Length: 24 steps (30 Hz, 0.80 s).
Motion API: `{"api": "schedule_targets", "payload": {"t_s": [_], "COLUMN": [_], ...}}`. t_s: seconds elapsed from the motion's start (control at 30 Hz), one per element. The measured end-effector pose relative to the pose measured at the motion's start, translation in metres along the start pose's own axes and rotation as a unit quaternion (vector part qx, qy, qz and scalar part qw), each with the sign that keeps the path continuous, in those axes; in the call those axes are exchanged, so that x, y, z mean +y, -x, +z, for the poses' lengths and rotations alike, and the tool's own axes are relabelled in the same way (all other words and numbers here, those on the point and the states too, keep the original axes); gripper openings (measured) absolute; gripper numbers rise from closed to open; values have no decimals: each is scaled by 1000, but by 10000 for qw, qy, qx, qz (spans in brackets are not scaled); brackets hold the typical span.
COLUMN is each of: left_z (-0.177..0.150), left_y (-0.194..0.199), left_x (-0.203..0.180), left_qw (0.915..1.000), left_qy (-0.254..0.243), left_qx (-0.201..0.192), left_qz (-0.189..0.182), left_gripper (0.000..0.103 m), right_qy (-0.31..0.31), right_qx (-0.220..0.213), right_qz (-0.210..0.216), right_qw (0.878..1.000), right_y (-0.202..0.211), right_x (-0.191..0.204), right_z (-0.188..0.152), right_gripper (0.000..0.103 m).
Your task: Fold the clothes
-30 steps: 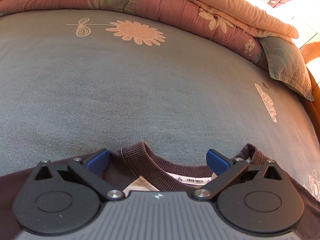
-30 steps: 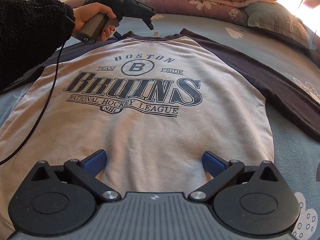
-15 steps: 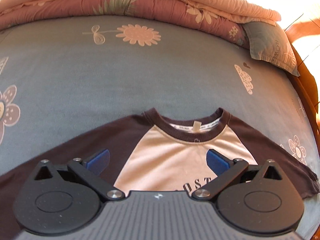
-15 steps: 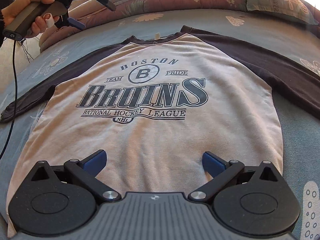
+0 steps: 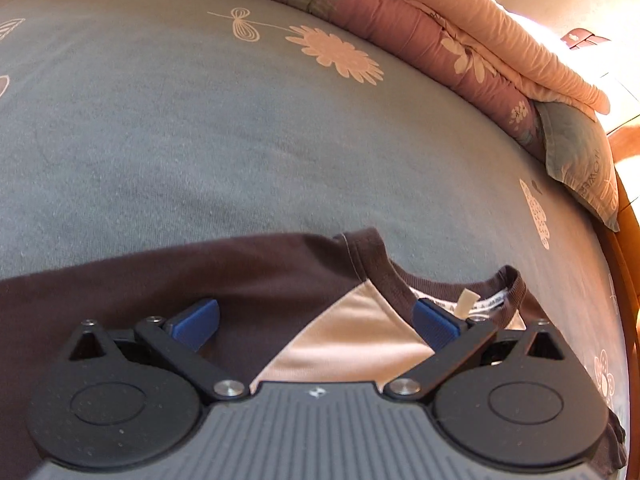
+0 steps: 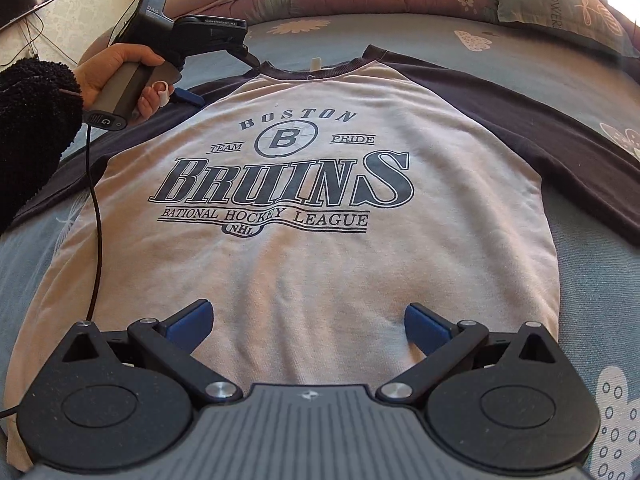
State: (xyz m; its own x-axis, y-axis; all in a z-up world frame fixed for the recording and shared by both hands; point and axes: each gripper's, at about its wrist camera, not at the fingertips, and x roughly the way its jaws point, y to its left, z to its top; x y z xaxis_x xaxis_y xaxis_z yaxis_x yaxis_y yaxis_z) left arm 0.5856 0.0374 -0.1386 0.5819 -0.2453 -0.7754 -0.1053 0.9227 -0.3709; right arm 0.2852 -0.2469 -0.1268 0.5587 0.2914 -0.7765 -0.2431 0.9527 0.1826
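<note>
Cream-and-brown sweatshirt (image 6: pixel 304 240) spread flat, print up, on bed (image 5: pixel 240 128); no fold made yet, all folds left. Left hand-held gripper (image 5: pixel 316 320) wide over shoulder beside collar. Right hand-held gripper (image 6: pixel 306 320) wide above hem.

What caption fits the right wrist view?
Open right gripper over cream-and-brown Bruins sweatshirt; open left gripper at its collar.

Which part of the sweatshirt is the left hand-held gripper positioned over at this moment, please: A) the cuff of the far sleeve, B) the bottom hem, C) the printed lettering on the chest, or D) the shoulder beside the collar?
D: the left hand-held gripper sits with open jaws over the dark shoulder of the sweatshirt, right beside the collar.
</note>
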Motion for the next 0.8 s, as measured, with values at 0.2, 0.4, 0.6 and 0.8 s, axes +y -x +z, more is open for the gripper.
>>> {"api": "schedule_targets", "payload": {"t_s": [0.2,0.4,0.6,0.8], "left_z": [9,2,-40,-133], "left_y": [3,69,170,241], "left_x": [-4,-29,-66,-72], "left_qw": [9998,9980,9881,9748], "left_qy": [-56,-584,-1510,-2180], "left_qx": [-38,27,196,419], "left_qz": [205,241,222,-228], "left_gripper": [102,102,102,102], "right_qy": [191,188,174,456], "right_qx": [-9,-133,-263,-565], "right_qz": [-131,-80,-27,-46], "right_qw": [9997,9997,9995,9974], "right_y": [-3,2,6,44], "right_x": [3,2,3,27], "right_z": [-1,2,3,-11], "right_gripper": [103,103,103,103]}}
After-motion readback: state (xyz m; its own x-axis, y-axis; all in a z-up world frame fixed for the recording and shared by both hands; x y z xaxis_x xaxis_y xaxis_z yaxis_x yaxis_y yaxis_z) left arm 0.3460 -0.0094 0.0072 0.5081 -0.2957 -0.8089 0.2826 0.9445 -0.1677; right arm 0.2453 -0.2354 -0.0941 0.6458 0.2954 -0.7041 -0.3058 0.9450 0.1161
